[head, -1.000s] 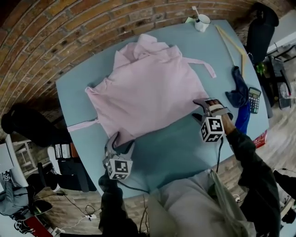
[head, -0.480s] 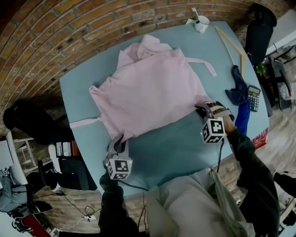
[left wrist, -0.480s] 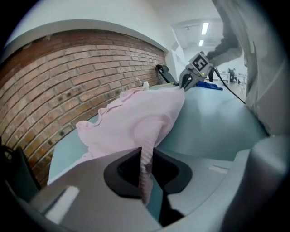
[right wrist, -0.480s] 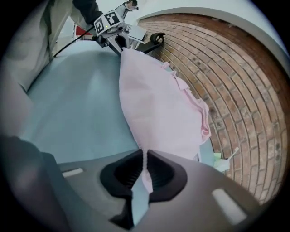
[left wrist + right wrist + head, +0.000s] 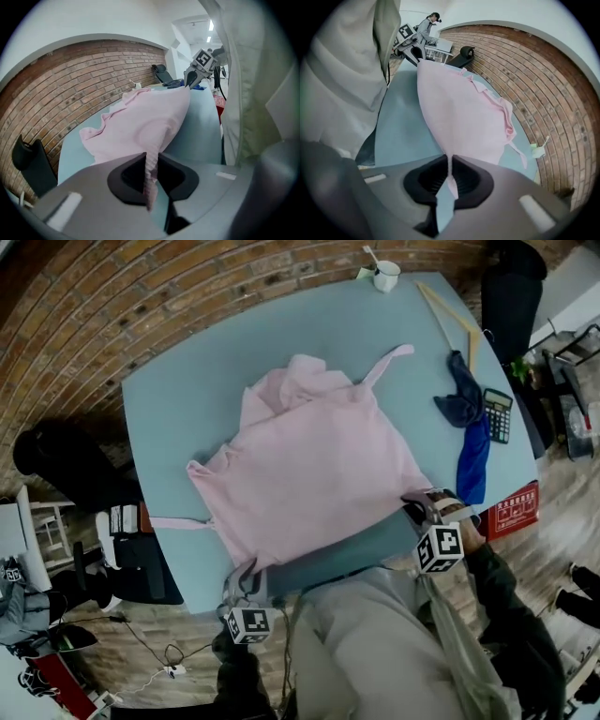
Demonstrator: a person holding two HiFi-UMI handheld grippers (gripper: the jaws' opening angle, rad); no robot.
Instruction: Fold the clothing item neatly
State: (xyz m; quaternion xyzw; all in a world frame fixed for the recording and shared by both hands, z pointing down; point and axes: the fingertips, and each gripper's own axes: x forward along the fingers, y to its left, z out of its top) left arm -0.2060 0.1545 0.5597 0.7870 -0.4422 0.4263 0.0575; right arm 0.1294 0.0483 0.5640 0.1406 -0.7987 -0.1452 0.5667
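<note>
A pale pink garment (image 5: 314, 465) lies spread on the blue-grey table (image 5: 187, 381), its near hem lifted off the table edge. My left gripper (image 5: 246, 582) is shut on the hem's left corner; pink cloth (image 5: 151, 176) runs between its jaws. My right gripper (image 5: 424, 512) is shut on the right corner, a strip of pink cloth (image 5: 450, 173) pinched between its jaws. In the left gripper view the stretched garment (image 5: 140, 124) leads across to the right gripper (image 5: 193, 79). In the right gripper view the garment (image 5: 464, 117) leads to the left gripper (image 5: 413, 49).
A white mug (image 5: 385, 276) stands at the far table edge. A wooden stick (image 5: 448, 315), a dark blue cloth (image 5: 464, 427) and a calculator (image 5: 498, 415) lie along the right side. A red box (image 5: 511, 515) sits at the near right. My light clothing (image 5: 366, 643) hangs close below the grippers.
Both grippers closed on the hem corners and pulled them toward me past the table edge. The garment slid nearer and its tie swung round.
</note>
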